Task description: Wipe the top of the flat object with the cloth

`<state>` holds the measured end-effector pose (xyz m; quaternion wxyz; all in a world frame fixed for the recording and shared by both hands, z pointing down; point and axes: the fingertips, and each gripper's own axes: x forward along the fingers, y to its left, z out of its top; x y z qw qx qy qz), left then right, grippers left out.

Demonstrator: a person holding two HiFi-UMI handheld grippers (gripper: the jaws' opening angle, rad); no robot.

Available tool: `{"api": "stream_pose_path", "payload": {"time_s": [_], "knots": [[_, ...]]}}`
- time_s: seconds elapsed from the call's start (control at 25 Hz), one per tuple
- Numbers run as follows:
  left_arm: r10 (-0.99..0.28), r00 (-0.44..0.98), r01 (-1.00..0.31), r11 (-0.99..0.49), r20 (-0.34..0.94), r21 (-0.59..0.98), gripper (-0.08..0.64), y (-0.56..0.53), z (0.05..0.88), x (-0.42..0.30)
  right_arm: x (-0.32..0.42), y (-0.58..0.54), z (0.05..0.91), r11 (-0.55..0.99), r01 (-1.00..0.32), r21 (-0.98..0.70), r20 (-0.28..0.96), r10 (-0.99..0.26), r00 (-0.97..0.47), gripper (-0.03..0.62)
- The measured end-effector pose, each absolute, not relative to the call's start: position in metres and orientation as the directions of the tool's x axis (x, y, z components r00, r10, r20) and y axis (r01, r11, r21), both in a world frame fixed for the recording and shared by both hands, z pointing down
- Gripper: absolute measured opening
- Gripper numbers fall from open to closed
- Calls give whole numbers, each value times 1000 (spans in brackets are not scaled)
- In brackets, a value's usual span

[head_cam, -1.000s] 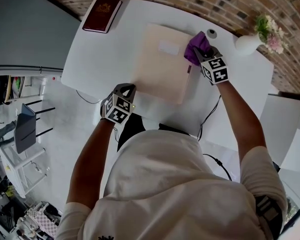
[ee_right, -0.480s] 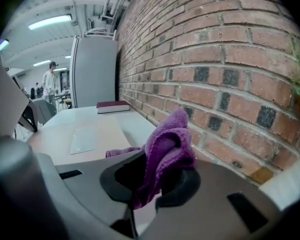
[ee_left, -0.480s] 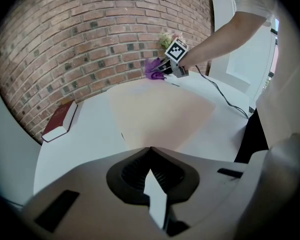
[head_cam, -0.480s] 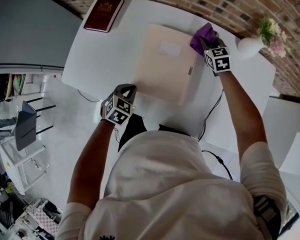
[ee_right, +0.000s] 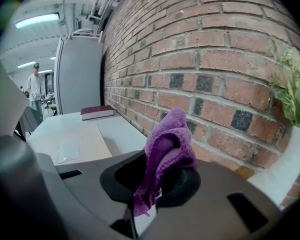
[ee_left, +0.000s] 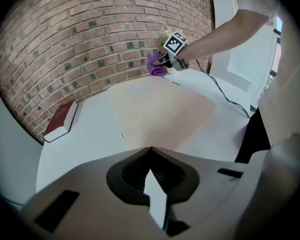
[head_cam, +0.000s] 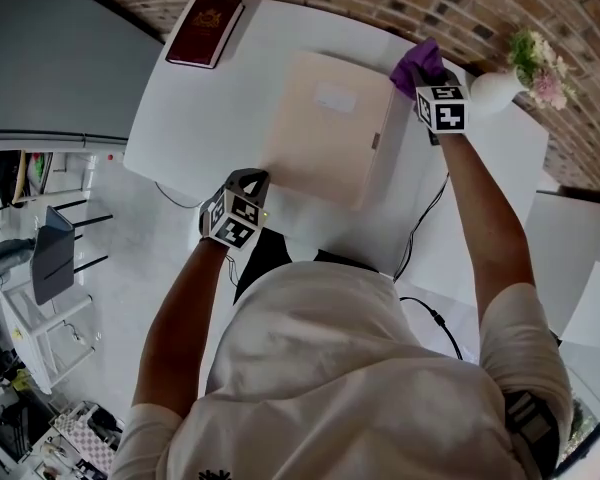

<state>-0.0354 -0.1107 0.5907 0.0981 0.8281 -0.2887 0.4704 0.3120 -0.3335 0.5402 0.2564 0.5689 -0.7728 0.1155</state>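
Note:
A beige flat folder (head_cam: 325,133) with a pale label lies on the white table (head_cam: 200,108). My left gripper (head_cam: 248,183) is at its near left corner; in the left gripper view the jaws (ee_left: 150,151) are shut with the folder's (ee_left: 160,114) corner between their tips. My right gripper (head_cam: 427,80) is shut on a purple cloth (head_cam: 418,63), held just past the folder's far right corner, close to the brick wall. In the right gripper view the cloth (ee_right: 167,139) bunches up out of the jaws, above the table and off the folder (ee_right: 70,139).
A dark red book (head_cam: 204,28) lies at the table's far left corner. A white vase (head_cam: 492,90) with flowers stands right of the cloth by the wall. A black cable (head_cam: 418,230) hangs off the near right edge. A person (ee_right: 36,86) stands far off.
My right gripper has carried the cloth from the folder's right edge away toward the wall, past the far right corner. The left gripper and folder have stayed put.

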Motion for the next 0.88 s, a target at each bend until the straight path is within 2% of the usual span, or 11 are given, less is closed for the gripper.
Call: {"api": "stream_pose_path", "payload": {"time_s": [0.44,0.68,0.88], "knots": [[-338,403,-587,-809,851,-44,25,-107,591,-38,289,-218,513,327,-944,-42,524,-797,-300,77],[-346,482,-622,-783,805,36,25,-112,575,-44,253,-118,511,278,-947,-159,557,-767,-319,77],[-376,572,-629,-771,729,96,25,-110,552,-55,214,-37,517,233,-954,-189,609,-734,-300,77]]}}
